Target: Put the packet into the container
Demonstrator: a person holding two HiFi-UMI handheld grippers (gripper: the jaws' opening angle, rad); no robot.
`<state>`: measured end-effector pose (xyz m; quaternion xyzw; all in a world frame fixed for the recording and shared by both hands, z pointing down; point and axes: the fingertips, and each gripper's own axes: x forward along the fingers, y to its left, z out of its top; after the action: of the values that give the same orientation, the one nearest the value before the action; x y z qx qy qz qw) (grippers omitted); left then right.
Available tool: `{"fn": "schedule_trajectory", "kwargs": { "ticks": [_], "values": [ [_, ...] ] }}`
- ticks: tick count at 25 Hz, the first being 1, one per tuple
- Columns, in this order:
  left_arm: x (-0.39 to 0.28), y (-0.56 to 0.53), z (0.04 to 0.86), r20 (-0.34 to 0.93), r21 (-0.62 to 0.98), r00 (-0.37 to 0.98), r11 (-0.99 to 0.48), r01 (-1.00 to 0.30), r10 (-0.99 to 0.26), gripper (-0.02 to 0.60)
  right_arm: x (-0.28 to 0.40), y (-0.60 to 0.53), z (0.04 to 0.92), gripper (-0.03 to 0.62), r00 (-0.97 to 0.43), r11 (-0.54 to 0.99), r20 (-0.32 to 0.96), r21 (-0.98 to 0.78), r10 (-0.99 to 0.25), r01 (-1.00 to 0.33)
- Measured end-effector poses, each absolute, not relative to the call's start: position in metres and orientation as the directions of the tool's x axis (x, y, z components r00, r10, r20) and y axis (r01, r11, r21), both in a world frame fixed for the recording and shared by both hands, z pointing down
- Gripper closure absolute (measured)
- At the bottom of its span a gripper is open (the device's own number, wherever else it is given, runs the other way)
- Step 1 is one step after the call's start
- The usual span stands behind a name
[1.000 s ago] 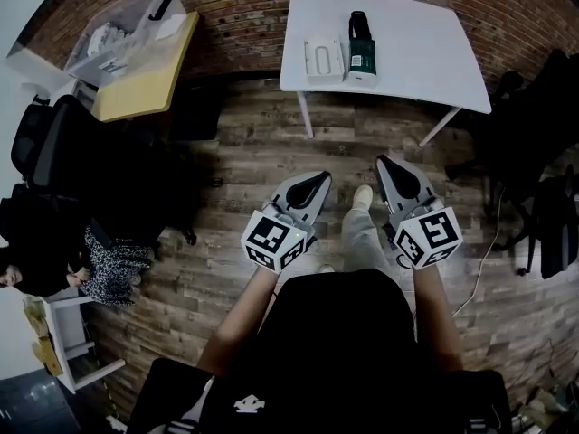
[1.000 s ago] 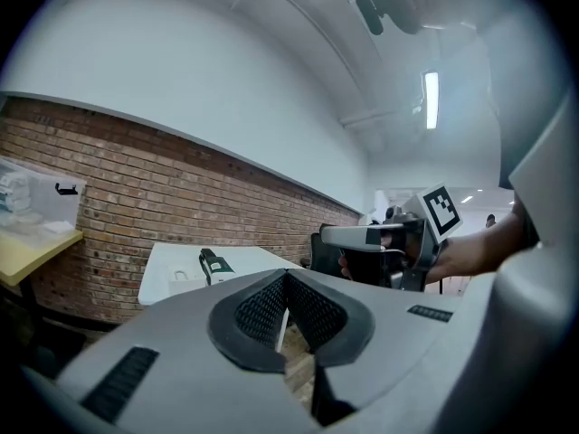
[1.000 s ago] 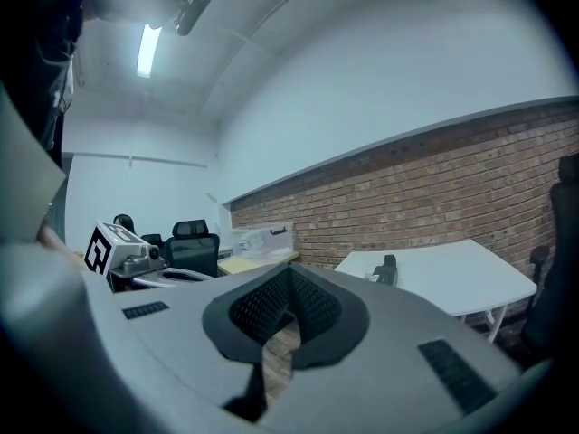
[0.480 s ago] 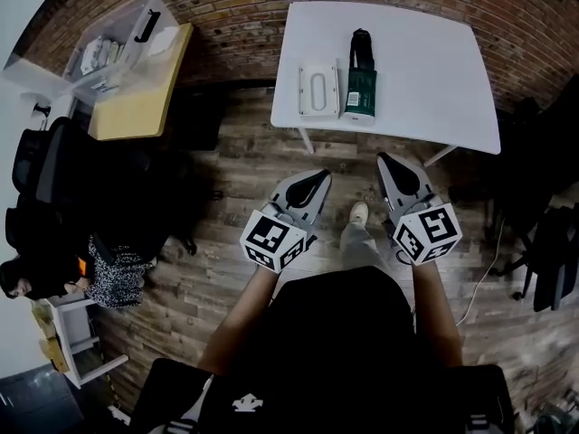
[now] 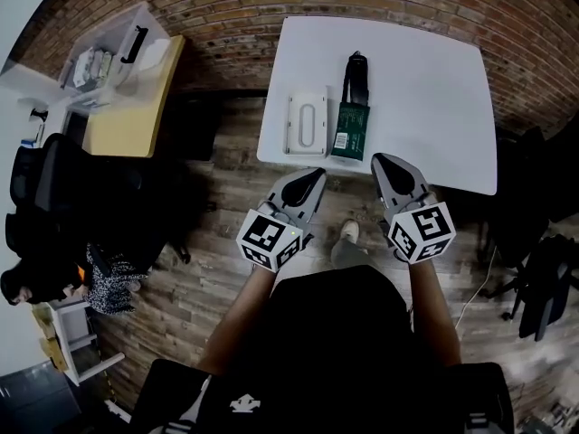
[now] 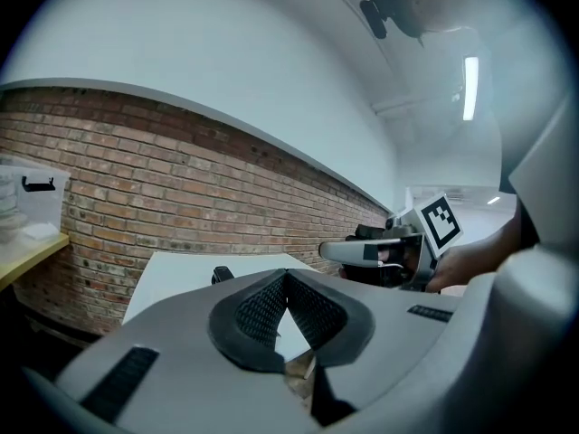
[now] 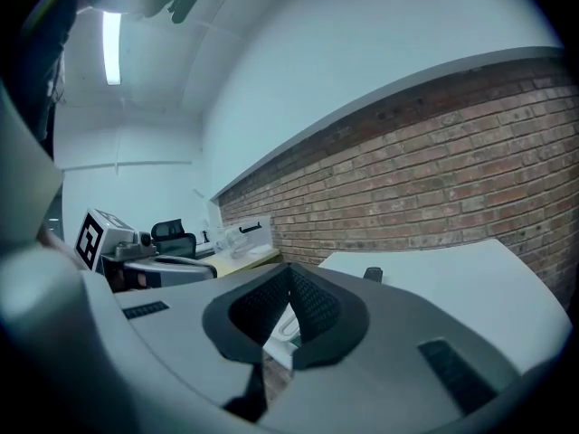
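Closer than a second ago, the white table (image 5: pixel 434 80) has slid down the head view, and its near edge now sits just above my tips. My left gripper (image 5: pixel 315 175) and right gripper (image 5: pixel 382 161) are both pinched closed with nothing between the pads.

The packet (image 5: pixel 349 130) is dark green with a pale label and a black end pointing toward the brick wall (image 5: pixel 226 7). It lies flat at centre frame, by the table's near edge, just above the gap between my two grippers and touching neither. The container (image 5: pixel 306 123), a white rectangular tray, lies just left of it, above my left gripper.

Bare white tabletop spreads to the packet's right. A yellow desk (image 5: pixel 127 116) stands well apart at upper left.
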<state>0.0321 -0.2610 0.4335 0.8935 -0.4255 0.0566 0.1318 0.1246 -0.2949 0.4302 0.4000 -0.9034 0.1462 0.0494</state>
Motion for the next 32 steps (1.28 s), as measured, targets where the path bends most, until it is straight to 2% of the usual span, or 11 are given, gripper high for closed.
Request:
{"fn": "schedule_trajectory", "kwargs": {
  "ticks": [5,12,20,25,32],
  "values": [
    [0.032,-0.297,0.434,0.219,0.201,0.605,-0.571,-0.796,-0.766,0.575,0.125,-0.33,0.437,0.589,-0.697,0.659,0.227,-0.228,-0.68,-0.717],
    [0.022,-0.331,0.437,0.242,0.19,0.558,-0.526,-0.829,-0.794,0.575,0.11,-0.365,0.434,0.589,-0.731,0.728,0.214,-0.105,-0.648,-0.677],
    [0.005,-0.349,0.436,0.257,0.178,0.534,-0.503,-0.846,-0.806,0.575,0.1,-0.383,0.444,0.589,-0.746,0.733,0.224,-0.153,-0.628,-0.663],
    [-0.01,-0.349,0.434,0.235,0.184,0.564,-0.533,-0.826,-0.792,0.575,0.09,-0.381,0.449,0.589,-0.72,0.7,0.243,-0.177,-0.65,-0.692],
    [-0.027,-0.352,0.435,0.195,0.222,0.673,-0.637,-0.738,-0.713,0.574,0.083,-0.381,0.461,0.589,-0.589,0.564,0.317,-0.176,-0.743,-0.807]
  ]
}}
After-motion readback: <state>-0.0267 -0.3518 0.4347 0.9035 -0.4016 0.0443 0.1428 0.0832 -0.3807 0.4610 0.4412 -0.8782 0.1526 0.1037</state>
